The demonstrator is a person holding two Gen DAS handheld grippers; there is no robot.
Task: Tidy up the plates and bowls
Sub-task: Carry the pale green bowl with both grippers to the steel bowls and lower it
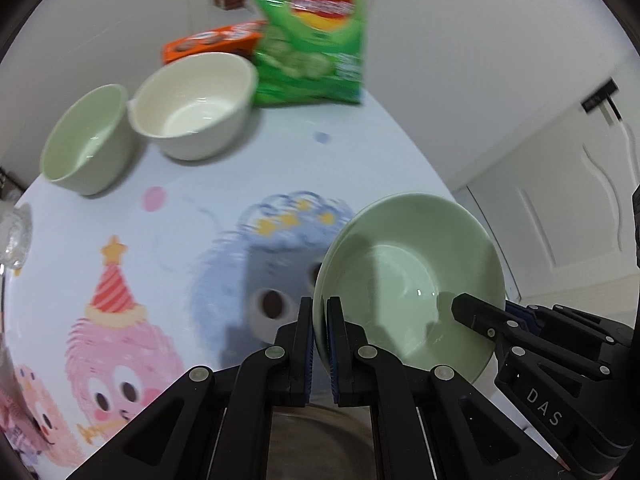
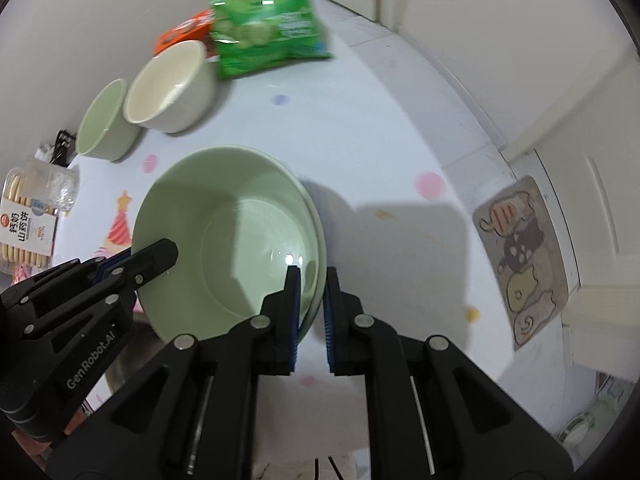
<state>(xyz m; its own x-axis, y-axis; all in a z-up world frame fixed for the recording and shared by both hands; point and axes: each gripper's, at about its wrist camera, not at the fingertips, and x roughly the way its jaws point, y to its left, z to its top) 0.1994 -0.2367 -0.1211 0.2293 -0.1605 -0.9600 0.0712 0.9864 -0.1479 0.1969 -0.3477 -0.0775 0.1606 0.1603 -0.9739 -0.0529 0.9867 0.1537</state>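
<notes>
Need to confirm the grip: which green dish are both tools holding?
The wide shallow green plate, clamped at opposite rims; the deep green bowl sits untouched beside the cream bowl.

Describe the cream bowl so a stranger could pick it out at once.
Start at the green chip bag standing at the far side of the cartoon-printed table. Just in front of it, beside an orange box, two deep bowls sit side by side. The cream bowl is the one nearer the bag; its neighbour, the pale green bowl, differs in colour.
</notes>
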